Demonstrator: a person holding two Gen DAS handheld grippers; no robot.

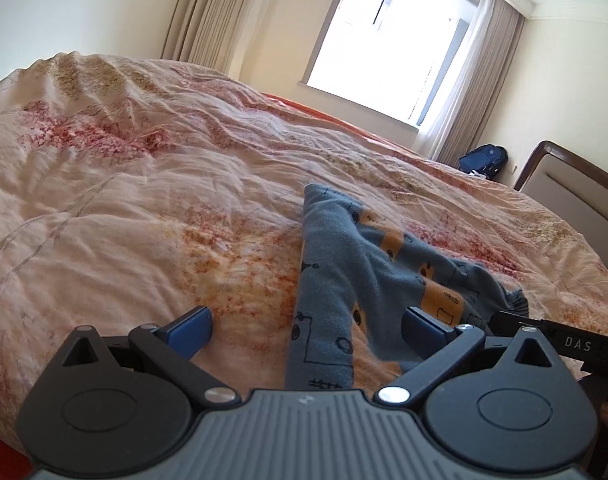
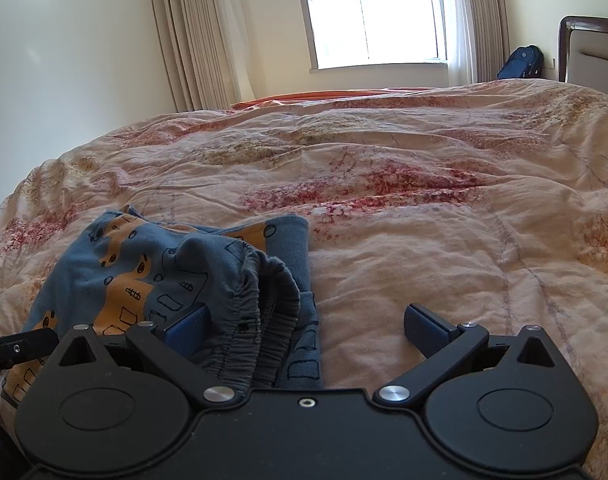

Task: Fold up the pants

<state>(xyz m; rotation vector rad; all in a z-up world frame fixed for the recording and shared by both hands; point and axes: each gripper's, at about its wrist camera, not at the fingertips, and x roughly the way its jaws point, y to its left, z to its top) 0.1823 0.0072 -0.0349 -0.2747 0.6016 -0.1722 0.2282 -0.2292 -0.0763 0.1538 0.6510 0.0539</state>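
Small blue pants (image 1: 343,280) with orange bear prints lie crumpled on the floral quilt (image 1: 144,200). In the left wrist view my left gripper (image 1: 307,328) is open, its blue pads either side of the near end of the pants. In the right wrist view the pants (image 2: 152,272) lie at lower left, with the grey elastic waistband (image 2: 264,312) bunched between the fingers. My right gripper (image 2: 304,328) is open, its left pad (image 2: 188,332) against the waistband. The right gripper's body also shows in the left wrist view (image 1: 575,344) at far right.
The quilt (image 2: 423,220) covers a wide bed. A window (image 2: 375,12) with curtains is behind it. A headboard (image 2: 591,52) stands at right and a blue backpack (image 2: 519,64) sits on the floor near it. An orange sheet edge (image 2: 323,96) shows at the far side.
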